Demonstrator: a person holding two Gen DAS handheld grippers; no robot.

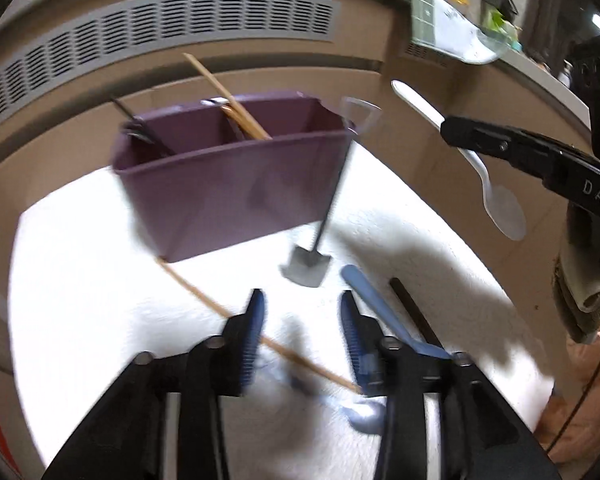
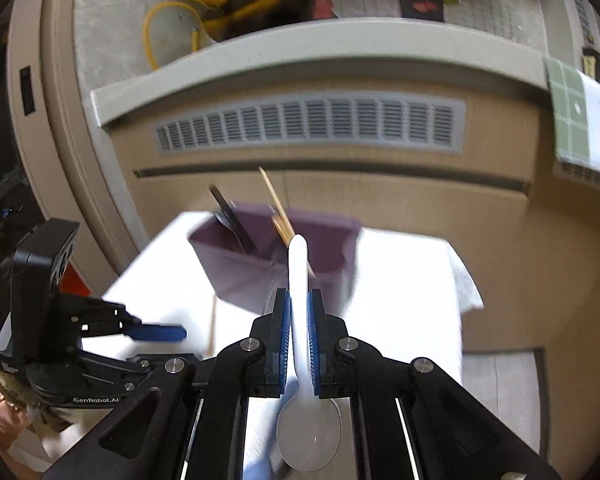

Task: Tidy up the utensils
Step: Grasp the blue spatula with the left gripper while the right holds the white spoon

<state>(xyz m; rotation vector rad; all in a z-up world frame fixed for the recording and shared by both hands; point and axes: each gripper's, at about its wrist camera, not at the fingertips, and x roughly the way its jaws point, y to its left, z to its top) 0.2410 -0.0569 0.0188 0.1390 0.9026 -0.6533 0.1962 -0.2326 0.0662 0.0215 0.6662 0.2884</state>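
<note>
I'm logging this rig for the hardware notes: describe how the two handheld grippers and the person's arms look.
Both grippers are black plastic linkages with silver pivot bolts and ribbed blue pads. The left gripper and right gripper match. White lettering on the bodies reads "GenRobot.AI" and "DAS". A thin dark cable runs beside the right one. The person's peach-pink sleeve has a woolly cuff.

White plastic spoon (image 2: 300,300) pinched above the purple caddy (image 2: 275,264) holding chopsticks (image 2: 279,216).

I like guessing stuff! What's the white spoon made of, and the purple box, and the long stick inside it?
White spoon: likely plastic, smooth, slightly see-through bowl. Purple box: probably matte moulded plastic. Stick: looks like pale bare wood or bamboo.
</note>
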